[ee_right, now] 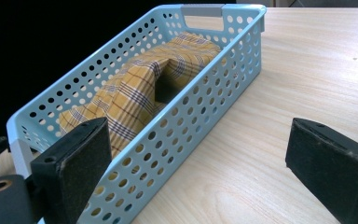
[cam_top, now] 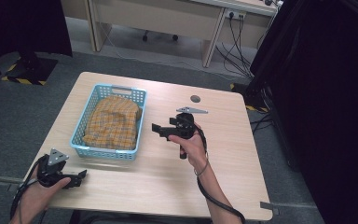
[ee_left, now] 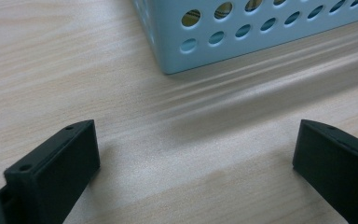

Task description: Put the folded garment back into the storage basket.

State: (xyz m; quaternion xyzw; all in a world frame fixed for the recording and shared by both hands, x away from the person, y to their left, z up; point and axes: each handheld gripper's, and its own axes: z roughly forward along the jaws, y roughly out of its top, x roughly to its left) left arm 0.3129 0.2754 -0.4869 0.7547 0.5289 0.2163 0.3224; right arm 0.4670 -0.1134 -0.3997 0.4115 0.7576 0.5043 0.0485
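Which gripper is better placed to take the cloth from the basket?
Probably the right gripper: open, it points at the basket, level with the cloth. The left gripper sits low at the near corner.

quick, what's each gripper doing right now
left gripper: open, holding nothing, near the basket corner.
right gripper: open, holding nothing, beside the basket.

High view overhead facing forward, both gripper views low, close — sharing the basket [cam_top: 109, 122].
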